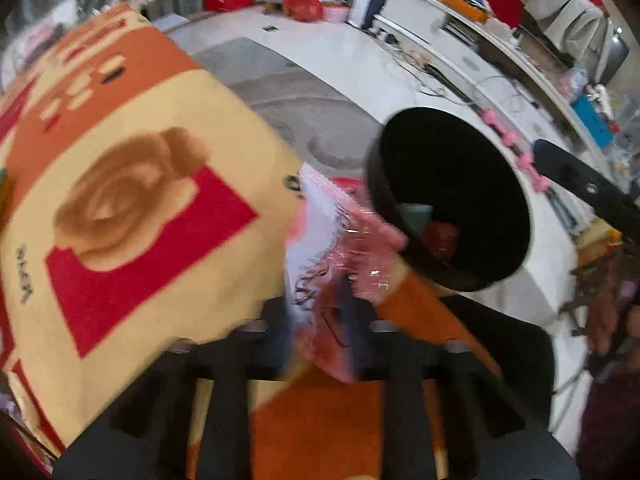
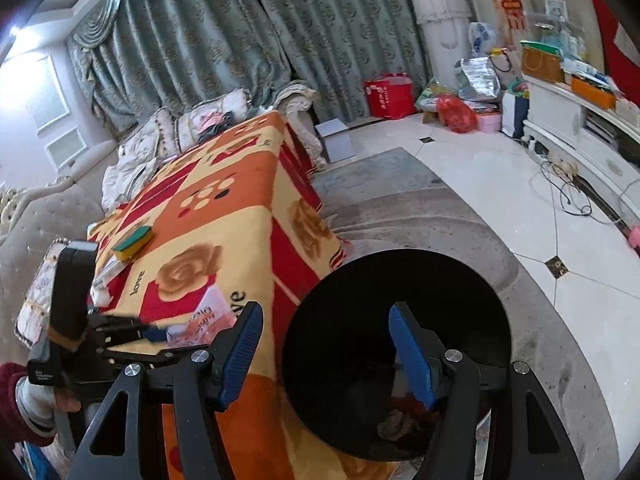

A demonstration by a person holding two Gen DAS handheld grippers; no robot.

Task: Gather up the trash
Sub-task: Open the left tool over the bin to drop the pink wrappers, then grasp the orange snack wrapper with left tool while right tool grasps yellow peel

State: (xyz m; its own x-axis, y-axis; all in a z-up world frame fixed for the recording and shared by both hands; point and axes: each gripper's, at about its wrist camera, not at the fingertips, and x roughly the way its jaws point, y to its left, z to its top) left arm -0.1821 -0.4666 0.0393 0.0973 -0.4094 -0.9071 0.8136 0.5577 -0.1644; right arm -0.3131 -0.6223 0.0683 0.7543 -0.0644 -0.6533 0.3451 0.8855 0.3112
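A pink and white plastic wrapper (image 1: 320,232) lies at the edge of the table, which is covered by an orange, yellow and red cloth (image 1: 132,208). My left gripper (image 1: 320,320) is shut on the wrapper's near end; the right wrist view shows that gripper (image 2: 156,334) low over the cloth with the wrapper (image 2: 208,316) at its tips. A black round bin (image 1: 452,200) stands on the floor beside the table, with some trash at its bottom (image 2: 400,420). My right gripper (image 2: 326,354) stands open over the bin's (image 2: 360,280) near rim, blue pads (image 2: 240,352) apart, holding nothing.
On the cloth lie a green and yellow sponge (image 2: 134,242), a flat packet (image 2: 110,270) and crumpled white paper (image 2: 100,296). A sofa with cushions (image 2: 180,132) lies beyond the table. Cables (image 2: 568,188) run along a white cabinet (image 2: 560,120). A red bag (image 2: 390,96) stands by the curtains.
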